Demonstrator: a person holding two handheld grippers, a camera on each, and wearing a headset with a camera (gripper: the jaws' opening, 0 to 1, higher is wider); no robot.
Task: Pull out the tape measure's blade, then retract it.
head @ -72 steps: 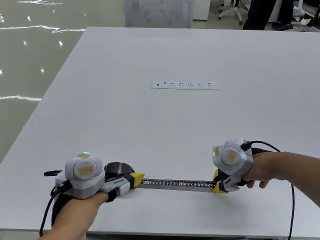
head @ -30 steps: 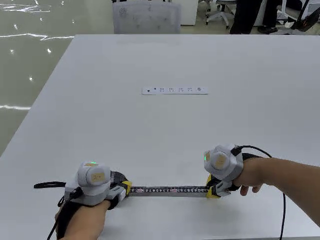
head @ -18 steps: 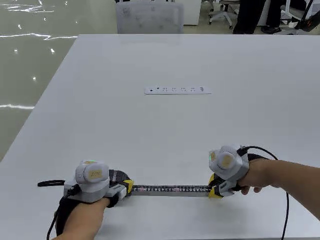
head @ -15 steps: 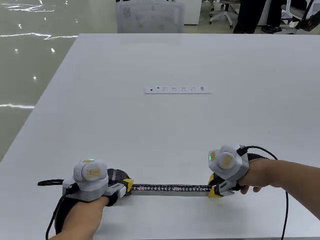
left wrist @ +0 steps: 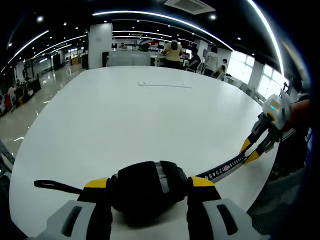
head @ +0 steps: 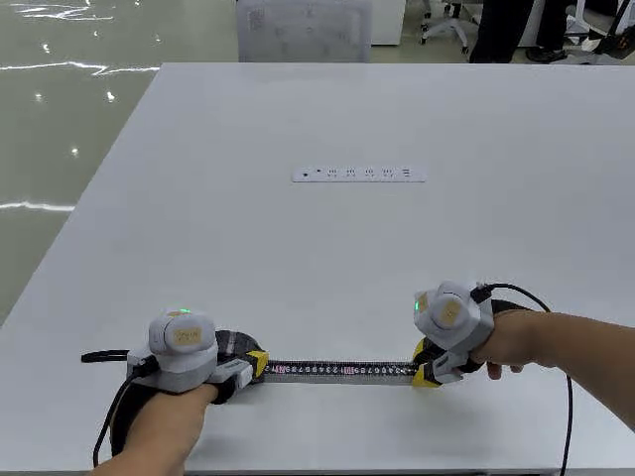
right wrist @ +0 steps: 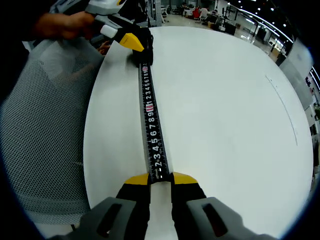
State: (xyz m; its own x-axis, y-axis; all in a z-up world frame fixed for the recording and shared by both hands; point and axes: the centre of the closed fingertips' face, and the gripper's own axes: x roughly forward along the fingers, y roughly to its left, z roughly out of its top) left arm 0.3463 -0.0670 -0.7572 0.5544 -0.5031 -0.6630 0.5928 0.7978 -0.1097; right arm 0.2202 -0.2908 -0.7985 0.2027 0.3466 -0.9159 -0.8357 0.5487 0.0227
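Black tape measure (left wrist: pixel 145 192) sits clamped within left gripper (left wrist: pixel 150 182).

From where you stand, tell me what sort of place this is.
Most likely an open-plan office or lab workspace. A big white table carries a power strip, wheeled office chairs stand beyond its far edge, and the left gripper view shows long ceiling light strips over people standing about.

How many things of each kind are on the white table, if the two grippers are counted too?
Black tape measure, blade pulled out: 1
White power strip: 1
Handheld two-jaw grippers, yellow-tipped: 2, left gripper and right gripper
Total: 4
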